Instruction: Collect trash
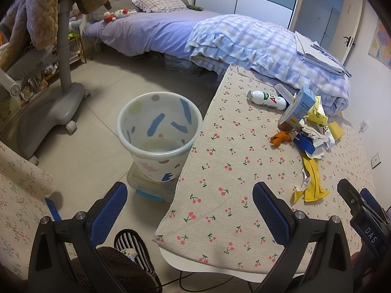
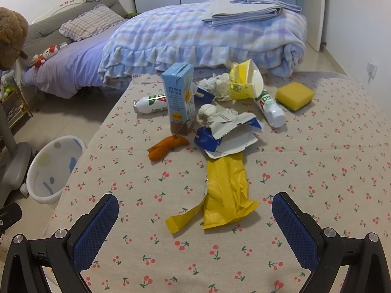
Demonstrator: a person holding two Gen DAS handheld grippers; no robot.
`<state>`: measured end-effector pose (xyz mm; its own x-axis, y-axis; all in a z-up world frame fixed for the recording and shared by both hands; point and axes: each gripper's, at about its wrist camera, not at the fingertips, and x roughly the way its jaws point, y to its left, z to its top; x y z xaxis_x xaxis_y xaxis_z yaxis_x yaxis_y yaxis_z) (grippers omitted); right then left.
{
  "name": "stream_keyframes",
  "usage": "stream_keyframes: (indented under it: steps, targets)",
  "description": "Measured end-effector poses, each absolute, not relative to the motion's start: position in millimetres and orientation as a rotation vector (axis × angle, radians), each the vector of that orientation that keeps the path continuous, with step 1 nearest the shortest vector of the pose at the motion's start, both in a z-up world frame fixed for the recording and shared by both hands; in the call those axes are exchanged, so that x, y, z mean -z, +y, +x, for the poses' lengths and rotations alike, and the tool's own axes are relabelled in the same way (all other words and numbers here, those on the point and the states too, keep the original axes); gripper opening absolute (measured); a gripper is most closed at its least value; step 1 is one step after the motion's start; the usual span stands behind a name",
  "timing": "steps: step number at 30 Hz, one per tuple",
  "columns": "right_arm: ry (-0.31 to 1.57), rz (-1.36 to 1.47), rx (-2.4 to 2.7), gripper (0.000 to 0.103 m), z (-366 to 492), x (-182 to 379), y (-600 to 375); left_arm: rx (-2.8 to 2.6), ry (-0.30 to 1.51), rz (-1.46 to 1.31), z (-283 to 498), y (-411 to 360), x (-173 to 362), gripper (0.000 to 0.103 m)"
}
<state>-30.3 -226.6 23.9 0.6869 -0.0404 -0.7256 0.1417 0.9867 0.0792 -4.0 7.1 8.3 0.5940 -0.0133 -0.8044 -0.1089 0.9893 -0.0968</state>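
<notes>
On the cherry-print tablecloth the trash sits uncollected. Our left gripper and right gripper are spread, empty. Next we pinch the yellow wrapper for the bin.

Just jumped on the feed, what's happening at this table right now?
Trash pickup has not really started. Both tongs, left and right, are open and empty above the cherry-print tablecloth. The right one faces a yellow wrapper, the nearest piece of litter. Behind it lie an orange peel, torn paper, an upright milk carton and two bottles. The bin on the floor beside the table looks empty.
</notes>
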Motion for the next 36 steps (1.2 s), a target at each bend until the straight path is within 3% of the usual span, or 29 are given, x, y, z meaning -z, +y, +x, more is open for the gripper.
stream_keyframes:
  steps: [36]
  targets:
    - [0.807,0.136,0.102,0.103,-31.6,-21.4,-220.4,-0.055,0.931,-0.142,-4.9,7.2,-9.4,0.103]
